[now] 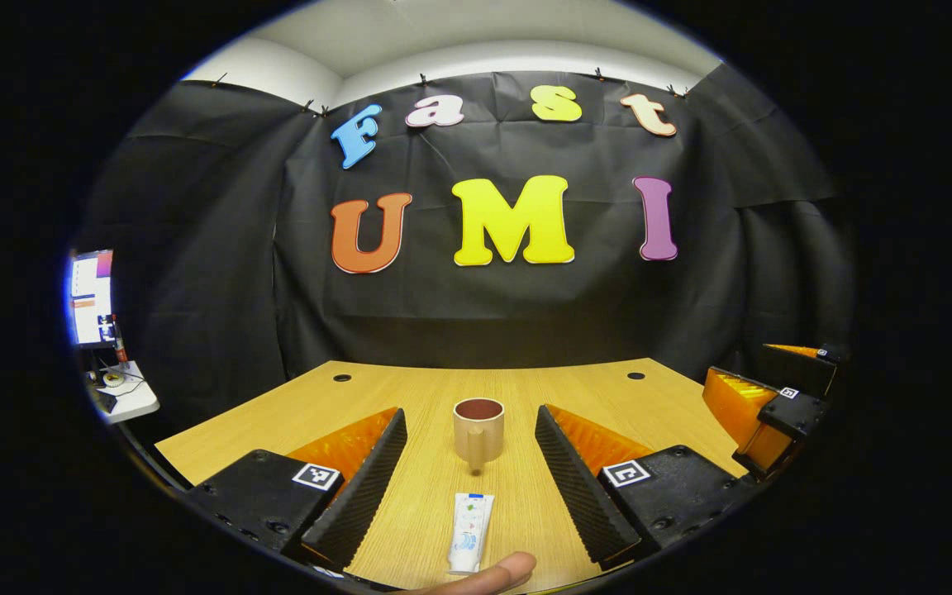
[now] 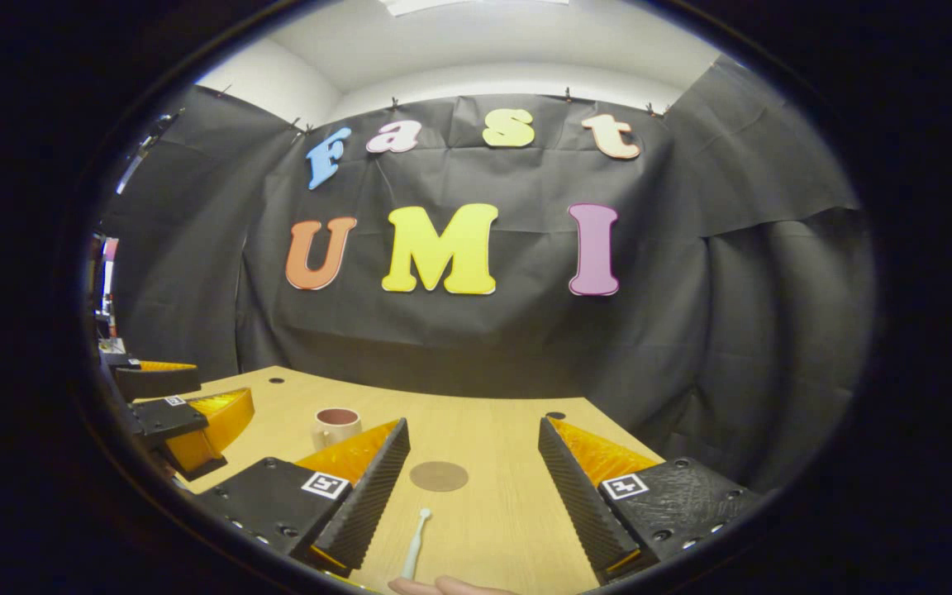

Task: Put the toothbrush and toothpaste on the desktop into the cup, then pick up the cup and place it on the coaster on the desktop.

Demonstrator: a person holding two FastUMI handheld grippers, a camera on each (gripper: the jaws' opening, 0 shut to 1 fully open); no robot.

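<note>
Wooden surface [image 1: 294, 413]: toothpaste [image 1: 470, 532] lies lengthwise between the wide left tool [image 1: 470, 487], toothbrush [image 2: 414, 545] likewise between the wide right tool [image 2: 473, 496].

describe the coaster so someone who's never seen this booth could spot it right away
Start at the wooden desktop in front of the black cloth wall. In the right gripper view, look between the right gripper fingers: the coaster is the flat, round, brown disc lying there. Unlike the cup standing to its left or the slim white toothbrush lying nearer the camera, it has almost no height.
</note>
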